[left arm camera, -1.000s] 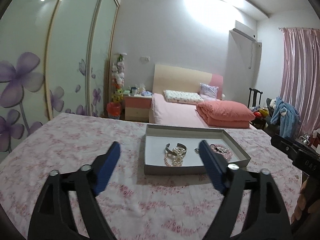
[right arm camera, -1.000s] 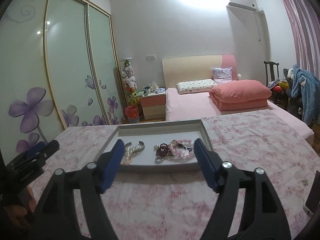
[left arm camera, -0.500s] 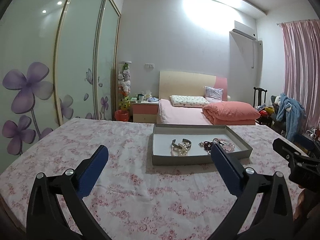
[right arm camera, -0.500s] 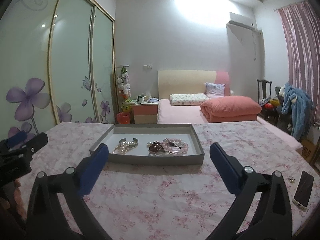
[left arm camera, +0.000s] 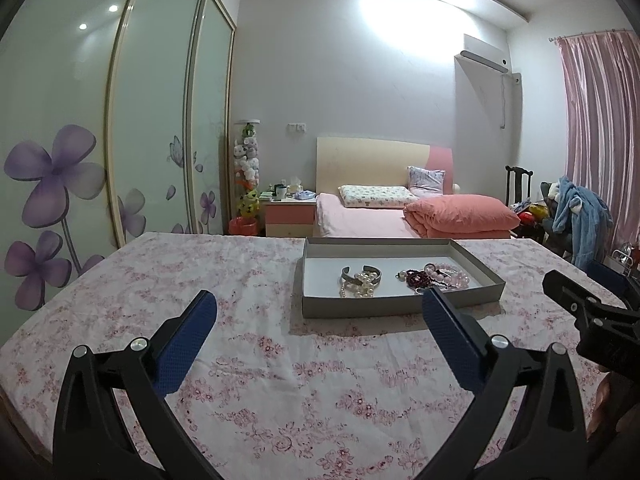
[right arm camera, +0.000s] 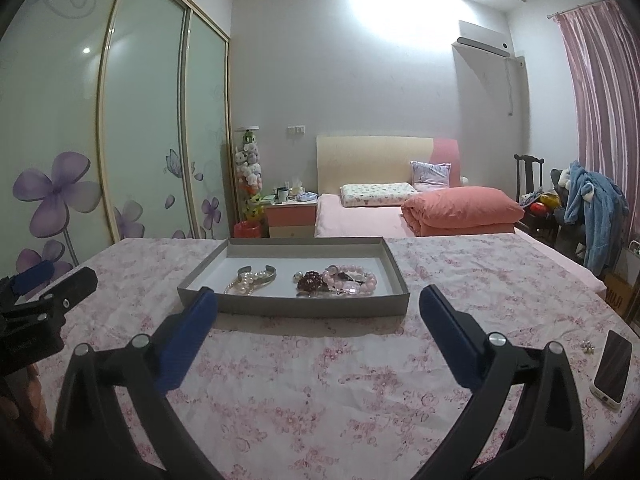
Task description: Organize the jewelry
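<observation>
One grey tray, two tongs (both wide apart), one phone.

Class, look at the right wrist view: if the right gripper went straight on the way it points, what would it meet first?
Probably the near wall of the grey tray. The open right gripper points slightly down at it across bare floral cloth; depth is unclear, so it might touch the cloth first.
</observation>
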Motion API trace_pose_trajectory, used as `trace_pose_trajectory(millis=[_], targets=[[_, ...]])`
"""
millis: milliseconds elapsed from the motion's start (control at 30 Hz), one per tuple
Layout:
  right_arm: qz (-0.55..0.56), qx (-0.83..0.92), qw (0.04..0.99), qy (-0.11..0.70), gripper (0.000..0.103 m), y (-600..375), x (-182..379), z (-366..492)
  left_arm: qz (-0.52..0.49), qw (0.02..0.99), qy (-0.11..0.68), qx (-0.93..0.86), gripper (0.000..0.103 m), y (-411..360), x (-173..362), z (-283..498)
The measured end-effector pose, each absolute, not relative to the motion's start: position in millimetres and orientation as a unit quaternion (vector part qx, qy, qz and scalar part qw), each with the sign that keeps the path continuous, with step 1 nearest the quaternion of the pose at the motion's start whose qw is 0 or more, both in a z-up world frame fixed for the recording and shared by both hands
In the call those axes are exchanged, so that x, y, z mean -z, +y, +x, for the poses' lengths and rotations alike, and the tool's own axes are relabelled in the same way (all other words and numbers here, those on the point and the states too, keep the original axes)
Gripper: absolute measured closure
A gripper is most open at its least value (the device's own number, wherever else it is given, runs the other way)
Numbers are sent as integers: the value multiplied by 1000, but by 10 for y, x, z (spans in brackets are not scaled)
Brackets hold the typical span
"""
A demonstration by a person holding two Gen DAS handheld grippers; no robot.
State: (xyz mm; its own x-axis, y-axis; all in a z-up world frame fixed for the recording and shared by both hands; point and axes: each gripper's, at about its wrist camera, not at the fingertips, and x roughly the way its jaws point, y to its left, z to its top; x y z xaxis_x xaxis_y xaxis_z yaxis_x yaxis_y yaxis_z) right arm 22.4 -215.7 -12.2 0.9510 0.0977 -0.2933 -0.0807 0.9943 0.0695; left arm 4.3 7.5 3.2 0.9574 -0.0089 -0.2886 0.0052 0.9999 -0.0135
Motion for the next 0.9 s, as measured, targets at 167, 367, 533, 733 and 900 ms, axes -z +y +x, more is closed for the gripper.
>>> trace_pose_trajectory(millis=[167,367,533,733,900], targets=[[30,-46,987,150,4,-2163,125,231,-5,989,145,3,2,73,-33,44],[31,-46,987,152,4,-2168,127,235,-8,989,148,6,2,77,-29,59],[31,-45,987,153,4,-2166,130,241,-7,989,150,9,2,60,-31,65],[33,-44,987,154,4,-2169,151,251,-9,988,152,6,2,52,-20,81],[35,-43,986,157,4,-2158,170,263,-9,988,153,2,2,54,-15,88]])
